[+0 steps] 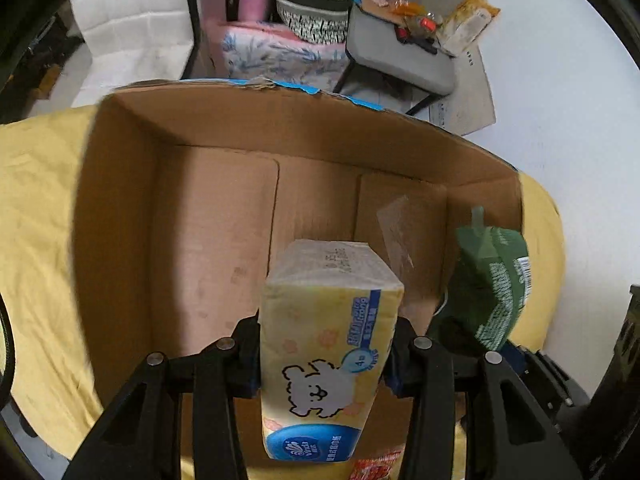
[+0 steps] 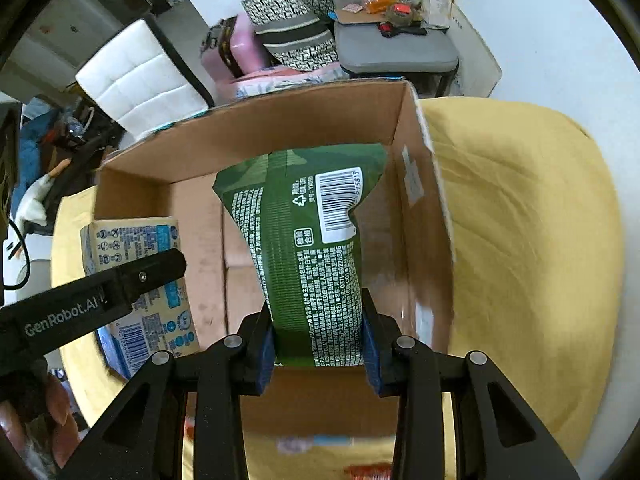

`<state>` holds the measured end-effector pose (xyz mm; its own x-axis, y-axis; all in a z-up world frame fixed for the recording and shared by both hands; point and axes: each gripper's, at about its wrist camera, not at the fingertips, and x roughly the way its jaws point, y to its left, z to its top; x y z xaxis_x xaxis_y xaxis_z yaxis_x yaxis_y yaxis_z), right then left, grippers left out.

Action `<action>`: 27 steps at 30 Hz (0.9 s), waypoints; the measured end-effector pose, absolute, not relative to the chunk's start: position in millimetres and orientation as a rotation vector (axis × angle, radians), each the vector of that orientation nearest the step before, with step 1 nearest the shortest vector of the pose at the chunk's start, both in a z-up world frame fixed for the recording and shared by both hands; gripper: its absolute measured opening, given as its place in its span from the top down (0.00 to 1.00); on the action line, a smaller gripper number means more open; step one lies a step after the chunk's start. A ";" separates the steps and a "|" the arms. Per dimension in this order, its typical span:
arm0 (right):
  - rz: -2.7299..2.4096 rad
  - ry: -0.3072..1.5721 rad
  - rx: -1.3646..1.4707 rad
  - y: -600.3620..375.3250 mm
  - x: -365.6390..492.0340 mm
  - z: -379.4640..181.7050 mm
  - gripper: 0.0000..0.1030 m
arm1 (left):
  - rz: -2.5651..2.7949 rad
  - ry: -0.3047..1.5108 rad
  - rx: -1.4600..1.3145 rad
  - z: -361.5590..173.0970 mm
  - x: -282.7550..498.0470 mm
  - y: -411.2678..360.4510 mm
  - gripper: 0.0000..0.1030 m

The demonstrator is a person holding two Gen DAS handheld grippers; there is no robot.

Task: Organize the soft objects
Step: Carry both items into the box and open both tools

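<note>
My left gripper [image 1: 326, 354] is pinching a yellow tissue pack [image 1: 328, 344]. My fingers [image 1: 246, 356] press it from both sides. The pack has a white bear drawn on it and a blue round mark near the bottom. It sticks out past my fingers and hangs over the open box [image 1: 224, 208]. I cannot tell if it touches the box floor.

My right gripper [image 2: 318, 344] is pinching a green bag [image 2: 304, 240]. The blue pads on my fingers [image 2: 370, 344] squeeze its lower end. The bag stands up in front of my fingers, and its top leans toward the far wall of the box [image 2: 280, 136]. It has a white label with black bars on it.

From my right side, the tissue pack [image 2: 136, 276] is off to the left of my fingers, held by my left gripper [image 2: 120, 284] near the left wall of the box. From my left side, the green bag [image 1: 496, 280] is off to the right of my fingers, by the right wall of the box.

The box is brown and open at the top. It sits on a yellow sheet [image 2: 520, 240]. Past the box, beyond my fingers, there is a gray chair [image 2: 396, 56] with small things piled on it. Beside it are a patterned bag [image 2: 296, 36] and a pink case [image 2: 232, 48]. A white cushion [image 2: 136, 84] is farther to the left.
</note>
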<state>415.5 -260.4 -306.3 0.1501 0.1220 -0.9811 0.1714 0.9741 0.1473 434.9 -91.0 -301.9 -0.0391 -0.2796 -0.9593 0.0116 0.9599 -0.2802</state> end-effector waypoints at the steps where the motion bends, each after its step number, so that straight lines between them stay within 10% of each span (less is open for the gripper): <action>1: -0.042 1.430 0.244 -259.7 421.0 -314.2 0.63 | -0.243 1.604 -0.216 -307.4 439.8 -91.7 0.59; 17: -0.077 1.483 0.204 -251.2 459.9 -379.4 0.61 | -0.273 1.701 -0.204 -356.3 486.9 -115.9 0.53; 19: -0.069 1.488 0.200 -250.9 458.3 -379.6 0.49 | -0.262 1.705 -0.202 -356.0 489.1 -116.2 0.53; 27: -0.088 1.486 0.180 -248.5 450.7 -368.7 0.36 | -0.228 1.644 -0.088 -337.9 491.5 -114.1 0.25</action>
